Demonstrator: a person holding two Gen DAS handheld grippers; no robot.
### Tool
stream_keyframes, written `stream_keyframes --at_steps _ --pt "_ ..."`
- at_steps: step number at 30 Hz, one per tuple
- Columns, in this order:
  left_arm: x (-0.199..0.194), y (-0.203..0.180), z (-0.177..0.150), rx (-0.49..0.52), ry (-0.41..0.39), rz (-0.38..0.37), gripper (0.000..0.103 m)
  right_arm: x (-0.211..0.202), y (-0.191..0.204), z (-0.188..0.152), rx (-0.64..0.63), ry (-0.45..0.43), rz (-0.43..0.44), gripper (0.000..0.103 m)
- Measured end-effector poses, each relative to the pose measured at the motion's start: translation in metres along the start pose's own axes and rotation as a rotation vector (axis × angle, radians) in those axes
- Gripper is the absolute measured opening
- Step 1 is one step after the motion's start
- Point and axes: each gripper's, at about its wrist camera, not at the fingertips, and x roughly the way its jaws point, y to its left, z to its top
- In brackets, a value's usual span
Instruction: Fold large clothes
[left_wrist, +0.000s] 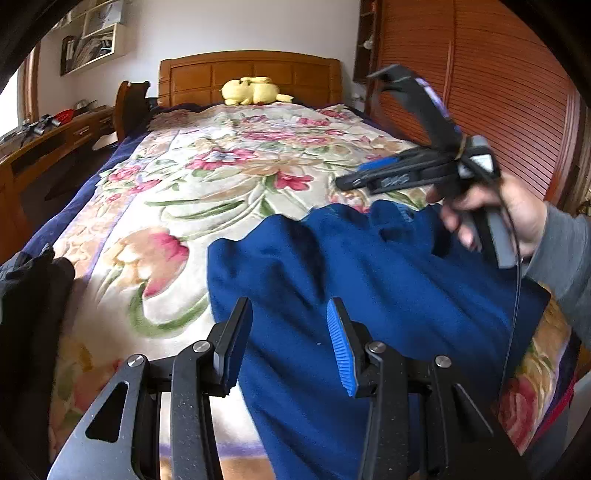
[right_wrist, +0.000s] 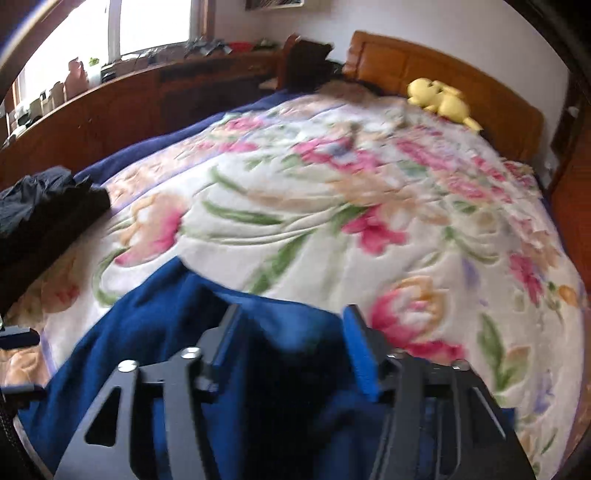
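A dark blue garment (left_wrist: 369, 280) lies rumpled on the near end of the floral blanket (left_wrist: 221, 177). My left gripper (left_wrist: 290, 339) hovers low over the garment's left part, open, and the cloth shows flat between its blue pads (left_wrist: 341, 350). A hand in a grey sleeve holds my right gripper (left_wrist: 354, 175) above the garment's far edge. In the right wrist view the right gripper (right_wrist: 295, 332) is open over the blue garment (right_wrist: 155, 325), with nothing pinched. That view is blurred.
A pile of black clothing (left_wrist: 29, 295) (right_wrist: 48, 206) sits at the bed's left edge. A yellow plush toy (left_wrist: 251, 90) (right_wrist: 439, 98) rests by the wooden headboard (left_wrist: 251, 70). A slatted wardrobe (left_wrist: 498, 92) stands right of the bed and a long wooden desk (right_wrist: 110, 110) left of it.
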Motion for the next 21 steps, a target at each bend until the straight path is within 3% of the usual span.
stream_keyframes --at_steps 3,11,16,21 --pt "0.001 -0.005 0.0 0.01 0.0 -0.013 0.043 -0.017 -0.038 -0.018 0.032 0.016 -0.086 0.061" --pt "0.004 -0.015 -0.002 0.026 0.01 -0.031 0.043 -0.016 -0.159 -0.1 0.243 0.185 -0.281 0.061" --pt "0.01 -0.021 -0.005 0.034 0.028 -0.032 0.043 -0.011 -0.195 -0.135 0.357 0.231 -0.283 0.061" --pt "0.015 -0.026 -0.005 0.043 0.045 -0.041 0.043 0.003 -0.211 -0.138 0.414 0.243 -0.237 0.061"
